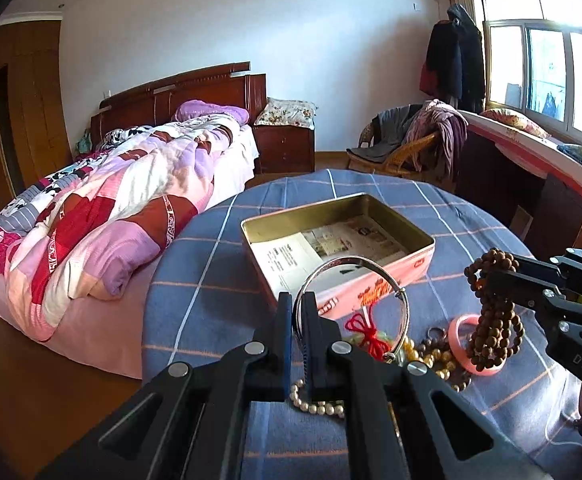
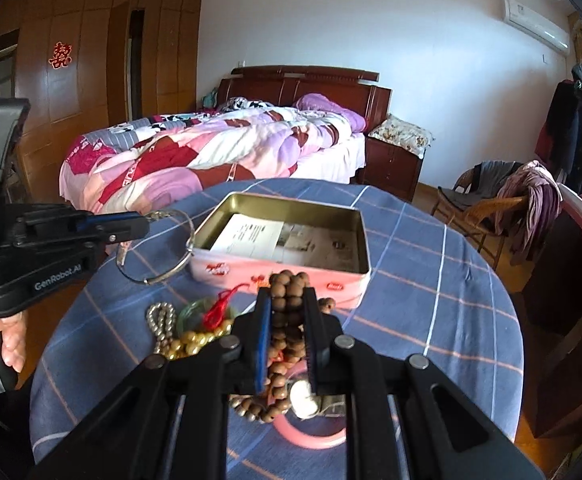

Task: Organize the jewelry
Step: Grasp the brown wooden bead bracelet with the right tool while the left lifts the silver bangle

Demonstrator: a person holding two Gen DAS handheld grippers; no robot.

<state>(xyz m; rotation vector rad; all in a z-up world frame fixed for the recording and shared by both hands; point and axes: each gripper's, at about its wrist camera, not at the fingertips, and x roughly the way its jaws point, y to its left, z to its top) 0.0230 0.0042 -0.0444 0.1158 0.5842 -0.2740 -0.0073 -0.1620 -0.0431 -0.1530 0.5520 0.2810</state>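
Left gripper (image 1: 297,304) clamps a silver bangle (image 1: 355,280) above the table's (image 1: 211,264) near edge; right gripper (image 2: 287,308) pinches wooden beads (image 2: 287,320). Only the right view shows the hand (image 2: 11,340) and the tin's (image 2: 283,268) pink front.

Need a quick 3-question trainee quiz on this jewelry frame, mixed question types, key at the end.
1. True or false: the left tongs are shut on the silver bangle.
2. Which piece do the right tongs grip? A) pink bangle B) brown bead string C) pearl strand
3. Fill in: the open tin on the checked tablecloth holds only ____ so far.

Key
1. True: the bangle's rim is pinched between the pads and lifted.
2. B: the brown bead string hangs between the pads; the pink bangle and pearl strand lie on the cloth.
3. Paper: a printed sheet lines the bottom, no jewelry inside.
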